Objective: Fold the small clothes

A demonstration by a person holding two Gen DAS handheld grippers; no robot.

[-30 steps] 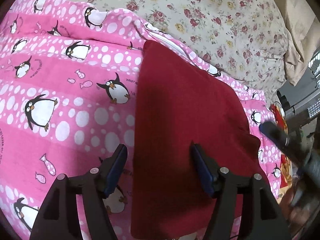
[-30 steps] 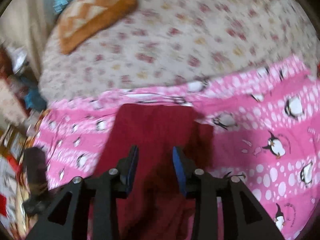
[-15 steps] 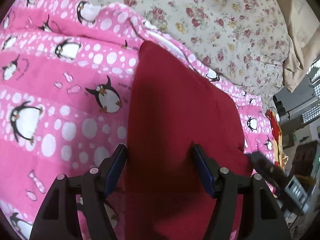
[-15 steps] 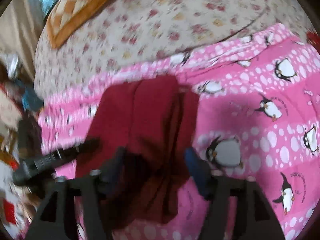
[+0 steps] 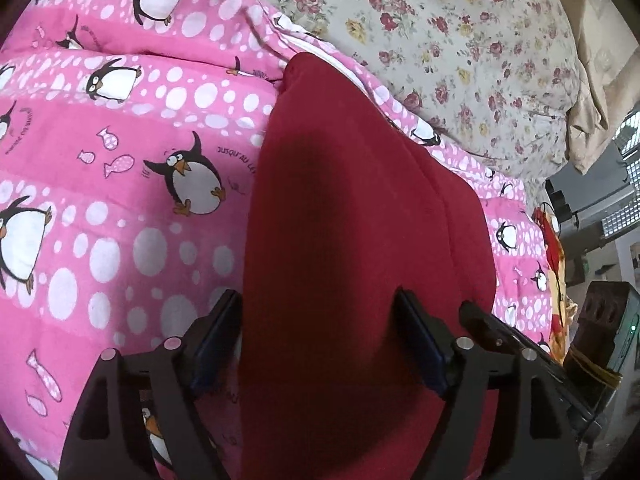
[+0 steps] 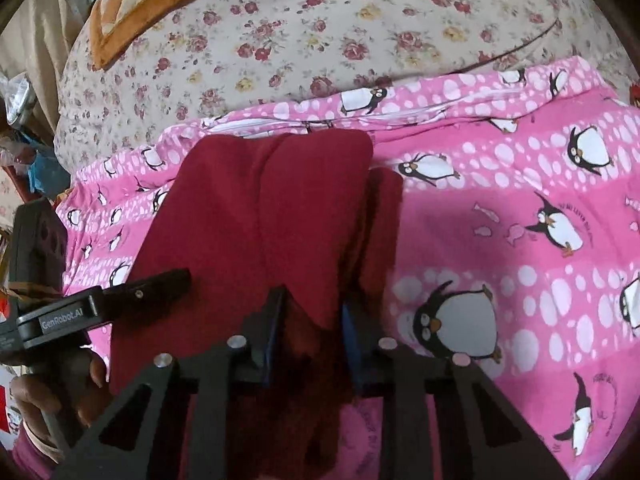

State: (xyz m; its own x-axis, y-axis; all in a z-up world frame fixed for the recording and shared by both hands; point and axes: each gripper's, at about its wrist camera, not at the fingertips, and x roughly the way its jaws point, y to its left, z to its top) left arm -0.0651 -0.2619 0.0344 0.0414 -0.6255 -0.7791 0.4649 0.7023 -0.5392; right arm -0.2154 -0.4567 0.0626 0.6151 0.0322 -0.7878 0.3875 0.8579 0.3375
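Now the left tongs (image 5: 320, 324) are opening wide astride the red cloth (image 5: 360, 220), pads clear of it. Right tongs (image 6: 310, 320) are closing narrow, with a fold of cloth (image 6: 260, 208) between them. That cloth lies on the pink penguin blanket (image 5: 120, 160), near its edge by the floral sheet (image 6: 320, 32).

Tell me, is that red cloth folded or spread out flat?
Folded, at least partly. In the right wrist view the red cloth shows an upper layer lying over a lower one that sticks out along its right edge.
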